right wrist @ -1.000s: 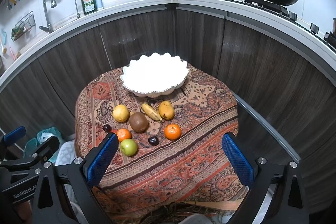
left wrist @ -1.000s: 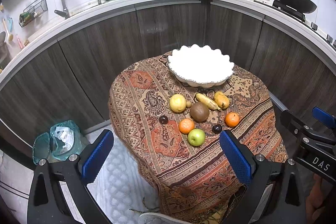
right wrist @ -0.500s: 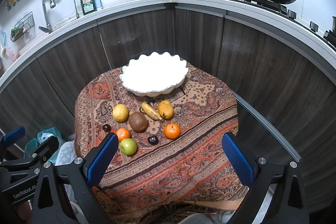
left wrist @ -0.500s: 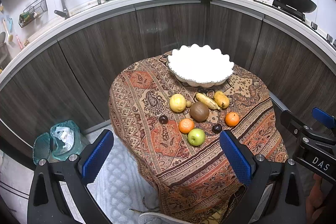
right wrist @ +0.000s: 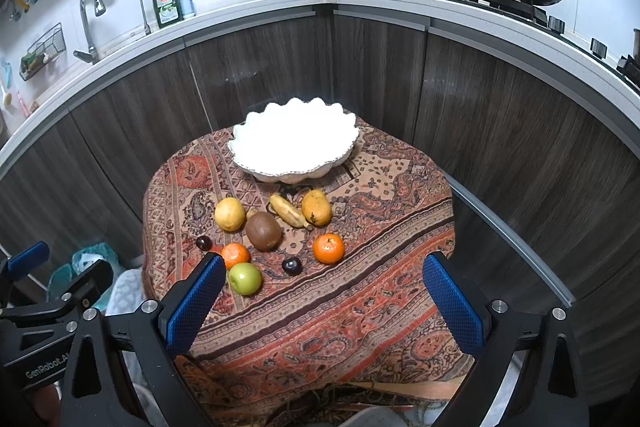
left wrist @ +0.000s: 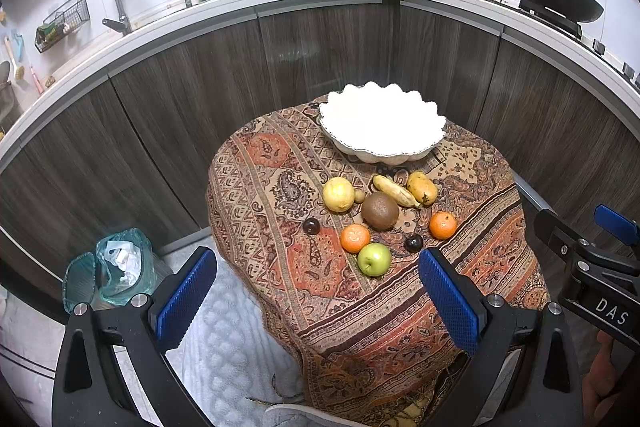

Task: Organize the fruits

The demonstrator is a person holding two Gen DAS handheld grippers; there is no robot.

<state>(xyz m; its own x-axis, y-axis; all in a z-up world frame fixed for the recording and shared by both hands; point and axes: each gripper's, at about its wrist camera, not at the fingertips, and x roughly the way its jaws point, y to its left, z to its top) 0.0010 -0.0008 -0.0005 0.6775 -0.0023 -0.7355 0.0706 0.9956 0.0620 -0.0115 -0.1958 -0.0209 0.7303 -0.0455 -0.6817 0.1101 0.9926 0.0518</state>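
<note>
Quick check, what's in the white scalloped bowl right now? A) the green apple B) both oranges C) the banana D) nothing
D: the white bowl shows only bare white inside, while the green apple, banana and both oranges sit on the patterned cloth in front of it.

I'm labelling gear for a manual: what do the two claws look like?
Both claws, left and right, have black angular frames with silver bolts and blue dimpled pads. White lettering marks the bodies: "DAS" on the right, "GenRobot" on the left.
</note>
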